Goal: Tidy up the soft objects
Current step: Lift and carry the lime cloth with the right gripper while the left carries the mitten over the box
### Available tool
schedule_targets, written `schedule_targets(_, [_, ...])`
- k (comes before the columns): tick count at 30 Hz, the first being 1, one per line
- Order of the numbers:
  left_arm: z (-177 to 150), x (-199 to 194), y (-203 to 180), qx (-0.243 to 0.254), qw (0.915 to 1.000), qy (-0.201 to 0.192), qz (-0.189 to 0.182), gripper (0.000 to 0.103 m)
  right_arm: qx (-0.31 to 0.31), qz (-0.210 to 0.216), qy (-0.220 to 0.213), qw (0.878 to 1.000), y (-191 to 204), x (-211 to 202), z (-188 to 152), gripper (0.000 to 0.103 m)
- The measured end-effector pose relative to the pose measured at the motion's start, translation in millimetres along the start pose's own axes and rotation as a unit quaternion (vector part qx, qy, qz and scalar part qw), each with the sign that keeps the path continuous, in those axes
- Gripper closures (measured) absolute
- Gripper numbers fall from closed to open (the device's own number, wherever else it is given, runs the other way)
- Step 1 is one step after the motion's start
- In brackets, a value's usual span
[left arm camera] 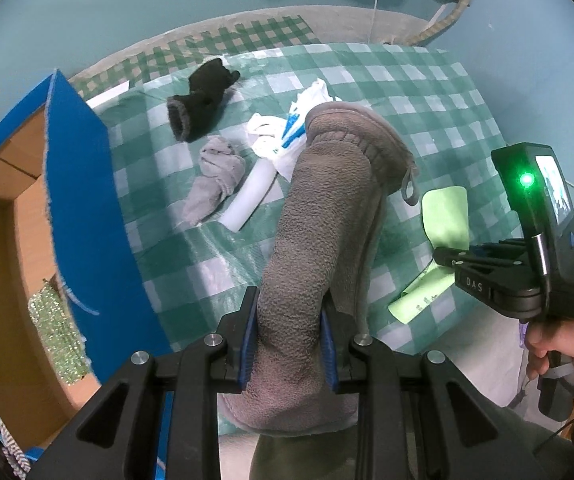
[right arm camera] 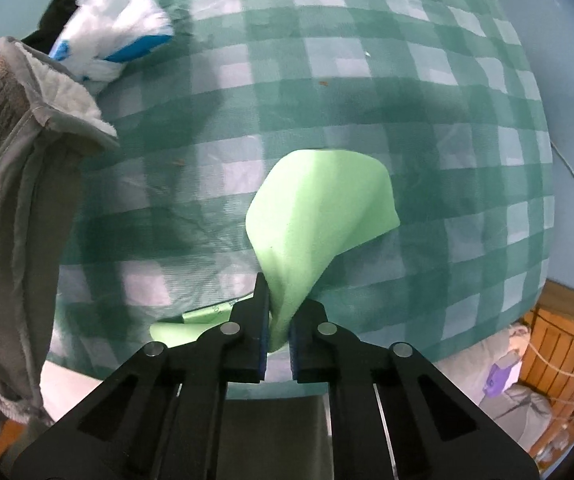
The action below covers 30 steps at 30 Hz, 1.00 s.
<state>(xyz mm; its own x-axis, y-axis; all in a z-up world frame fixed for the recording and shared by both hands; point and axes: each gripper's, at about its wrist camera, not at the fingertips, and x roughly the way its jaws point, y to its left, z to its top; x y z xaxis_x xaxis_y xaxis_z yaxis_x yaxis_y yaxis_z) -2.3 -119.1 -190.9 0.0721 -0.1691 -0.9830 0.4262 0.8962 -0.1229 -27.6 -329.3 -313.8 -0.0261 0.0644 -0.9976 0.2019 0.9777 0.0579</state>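
Two hand-held grippers work above a table covered in a green and white checked cloth. The left gripper is clamped narrowly around a thick grey fleece garment, which hangs bunched and lifted near an open blue-sided cardboard box. The right gripper pinches one edge of a thin light green cloth; most of that cloth trails onto the table. A black fuzzy sock, a small crumpled grey cloth, a white plastic tube and a white and blue plastic bag lie further back. The bulky fleece may slide from the shallow pinch or snag the box wall, and the green cloth may slip free if pulled quickly
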Motion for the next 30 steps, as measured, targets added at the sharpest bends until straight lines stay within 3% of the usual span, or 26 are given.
schedule_targets(21, [-9, -42, 34, -0.036, 0.9988, -0.035, 0.004, 0.076, -0.079, -0.018, -0.078, 0.994, 56, -93, -30, 0.097])
schedule_targets(30, [-13, -64, 45, -0.054, 0.9971, -0.054, 0.004, 0.076, -0.099, -0.006, -0.106, 0.989, 62, -132, -22, 0.097])
